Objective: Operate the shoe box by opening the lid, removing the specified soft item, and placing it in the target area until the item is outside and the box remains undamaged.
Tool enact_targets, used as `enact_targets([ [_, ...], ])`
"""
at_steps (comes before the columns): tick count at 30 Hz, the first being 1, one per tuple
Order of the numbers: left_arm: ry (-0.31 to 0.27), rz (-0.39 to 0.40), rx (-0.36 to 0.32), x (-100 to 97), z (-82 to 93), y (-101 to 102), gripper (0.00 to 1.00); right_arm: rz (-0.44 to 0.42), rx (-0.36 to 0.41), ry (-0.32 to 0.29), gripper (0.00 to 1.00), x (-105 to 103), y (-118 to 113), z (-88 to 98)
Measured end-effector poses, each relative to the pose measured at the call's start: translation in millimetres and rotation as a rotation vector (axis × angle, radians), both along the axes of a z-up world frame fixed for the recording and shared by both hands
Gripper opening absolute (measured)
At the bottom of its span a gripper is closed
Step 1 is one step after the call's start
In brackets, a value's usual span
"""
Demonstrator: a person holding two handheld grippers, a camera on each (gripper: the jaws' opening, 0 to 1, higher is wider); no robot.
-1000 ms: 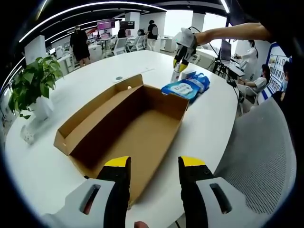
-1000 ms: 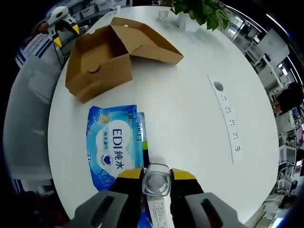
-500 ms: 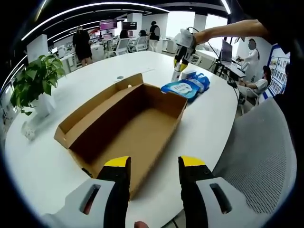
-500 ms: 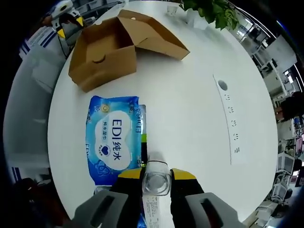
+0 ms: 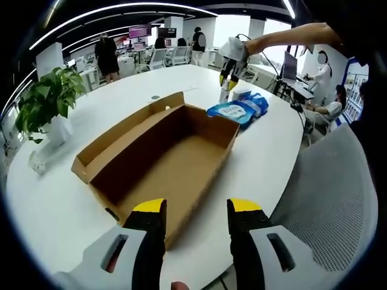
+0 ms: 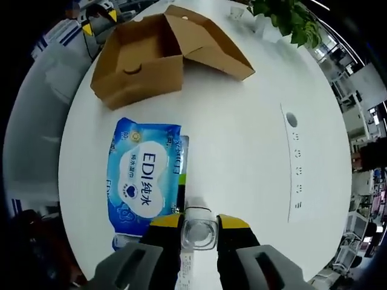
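In the left gripper view, the left gripper (image 5: 196,208) rises from the bottom edge with its yellow-tipped jaws spread apart and nothing between them. Just beyond the jaws, across the middle of the frame, the box (image 5: 163,160) lies on the white table (image 5: 60,205), its lid folded back toward the left and its brown inside bare. Past the box's far end, at upper right of centre, the blue wipes pack (image 5: 233,110) lies flat on the table, outside the box. The right gripper (image 5: 228,75) hangs over the pack from a person's arm reaching in at the top right. A plant (image 5: 45,103) stands at the left edge.

In the right gripper view, the right gripper (image 6: 199,223) at the bottom centre is clenched on a clear bottle (image 6: 199,232), seen end-on. The wipes pack (image 6: 142,178) lies left of centre, just beside the bottle. The box (image 6: 145,63) sits in the upper left, apart from the pack, with the left gripper (image 6: 97,21) beyond it at the top left. The plant (image 6: 290,18) shows at the top right.
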State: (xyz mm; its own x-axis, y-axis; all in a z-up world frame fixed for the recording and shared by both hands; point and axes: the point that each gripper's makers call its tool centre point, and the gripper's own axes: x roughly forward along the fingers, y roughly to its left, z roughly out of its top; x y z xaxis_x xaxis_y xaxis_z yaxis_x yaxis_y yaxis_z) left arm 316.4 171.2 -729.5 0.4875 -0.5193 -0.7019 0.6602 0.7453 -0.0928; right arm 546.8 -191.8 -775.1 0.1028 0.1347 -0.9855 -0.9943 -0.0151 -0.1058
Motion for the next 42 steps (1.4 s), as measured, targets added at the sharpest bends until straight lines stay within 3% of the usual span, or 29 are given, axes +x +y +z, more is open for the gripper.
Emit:
enact_targets([
  [27, 0.008, 0.008, -0.004, -4.7, -2.8, -2, 0.41, -0.014, 0.009, -0.020, 0.25, 13, -5, -1.4],
  [35, 0.002, 0.015, -0.011, -4.9, 0.4, 0, 0.41, -0.045, 0.023, -0.033, 0.27, 11, -14, 6.7],
  [42, -0.003, 0.025, -0.041, -0.1, 3.4, -1, 0.41, -0.103, 0.053, -0.054, 0.30, 5, -25, 26.3],
])
